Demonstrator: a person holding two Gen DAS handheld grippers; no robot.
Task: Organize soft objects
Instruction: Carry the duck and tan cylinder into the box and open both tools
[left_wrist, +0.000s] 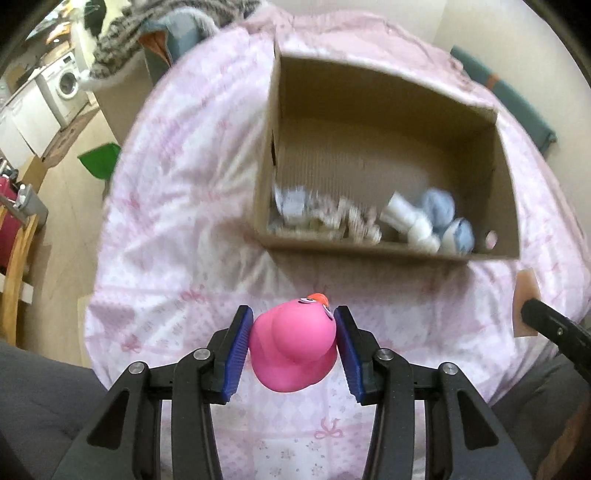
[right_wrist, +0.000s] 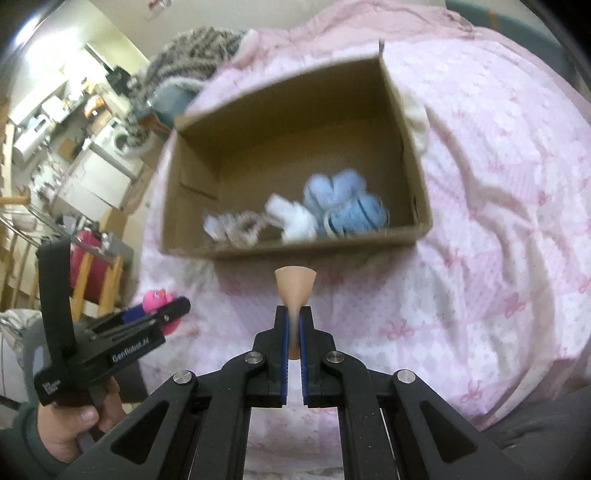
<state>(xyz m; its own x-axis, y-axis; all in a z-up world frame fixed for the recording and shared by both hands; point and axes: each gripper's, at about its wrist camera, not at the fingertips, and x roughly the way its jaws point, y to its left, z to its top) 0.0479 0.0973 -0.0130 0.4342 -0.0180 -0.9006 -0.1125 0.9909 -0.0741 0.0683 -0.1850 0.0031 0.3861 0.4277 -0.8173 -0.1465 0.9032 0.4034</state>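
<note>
One pink rubber duck (left_wrist: 293, 350) is clamped between the left gripper (left_wrist: 293, 350) fingers, above the bed (left_wrist: 177, 206). One tan pad (right_wrist: 295, 288) is pinched by the right gripper (right_wrist: 294, 325). One cardboard box (left_wrist: 369, 92) holds two blue pompoms (left_wrist: 437, 206), one white roll (left_wrist: 410, 221) and blurred pale items.

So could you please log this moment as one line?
left gripper: holds pink duck | right gripper: holds tan piece | cardboard box: open, ahead

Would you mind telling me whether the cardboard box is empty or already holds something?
Not empty. The box is open-topped and holds blue yarn balls, a white fluffy item and a blurred pale bundle along its near wall.
</note>
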